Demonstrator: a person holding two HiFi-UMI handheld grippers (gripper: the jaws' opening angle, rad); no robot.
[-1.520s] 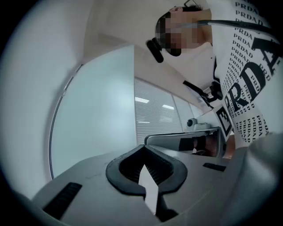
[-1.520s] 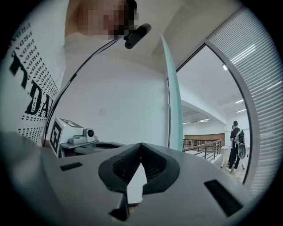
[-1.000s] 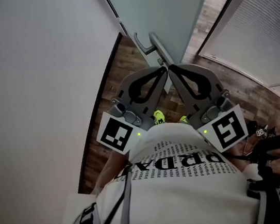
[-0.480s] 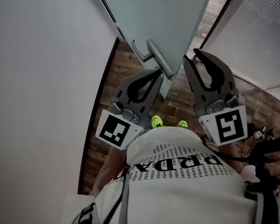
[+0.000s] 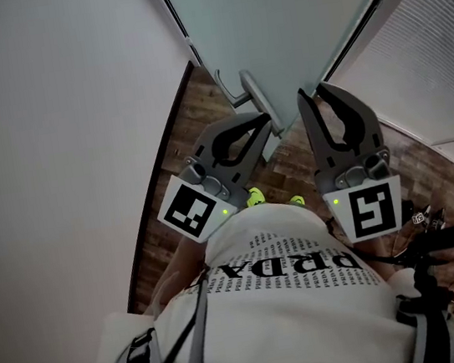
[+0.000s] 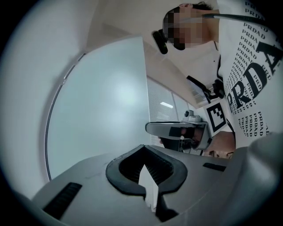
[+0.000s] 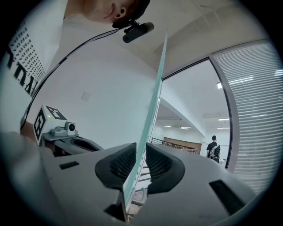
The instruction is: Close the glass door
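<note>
The frosted glass door [image 5: 270,18] stands ajar at the top of the head view, its metal lever handle [image 5: 256,103] on the near face. My left gripper [image 5: 267,118] is shut, its tips just below the handle and facing the door's pane [image 6: 97,110]. My right gripper [image 5: 313,91] is open. The door's free edge [image 7: 152,106] runs up between its two jaws [image 7: 140,148], and whether the pads touch the glass is unclear. From the left gripper view the right gripper [image 6: 177,130] shows side-on.
A white wall [image 5: 48,118] rises close on the left. Wooden floor [image 5: 192,114] shows below the door. A dark door frame [image 5: 371,15] and slatted blinds [image 5: 435,44] stand to the right. Beyond the opening are a railing [image 7: 172,143] and a distant person [image 7: 213,150].
The right gripper left the left one's side, swung right, opened, and now has the door's edge between its jaws. The left gripper stays shut and has barely moved.
</note>
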